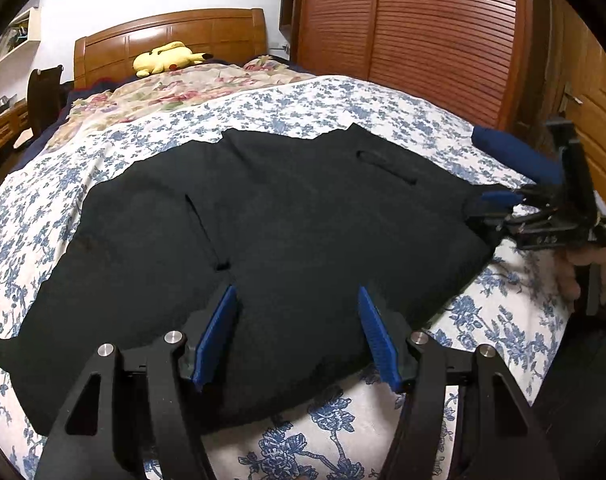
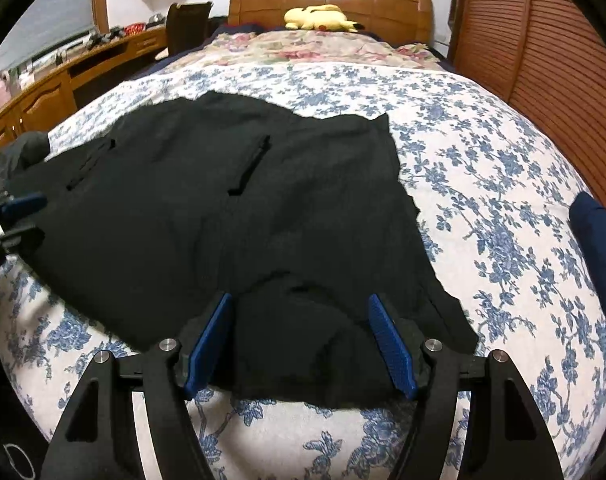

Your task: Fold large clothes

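Observation:
A large black garment [image 1: 271,232] lies spread flat on the bed, with two slit pockets showing; it also fills the right wrist view [image 2: 239,208]. My left gripper [image 1: 297,300] is open, its blue pads wide apart just over the garment's near edge. My right gripper [image 2: 301,308] is open too, its pads either side of a rumpled near corner of the garment. In the left wrist view the right gripper [image 1: 499,204] shows at the garment's right edge. In the right wrist view the left gripper [image 2: 21,208] shows at the garment's left edge.
The bed has a blue floral sheet [image 1: 383,104] and a pink floral quilt [image 1: 175,88] toward the wooden headboard, where a yellow plush toy [image 1: 167,58] lies. A dark blue cloth [image 2: 599,240] sits at the bed's right. A wooden wardrobe [image 1: 423,32] stands right, a desk [image 2: 63,76] left.

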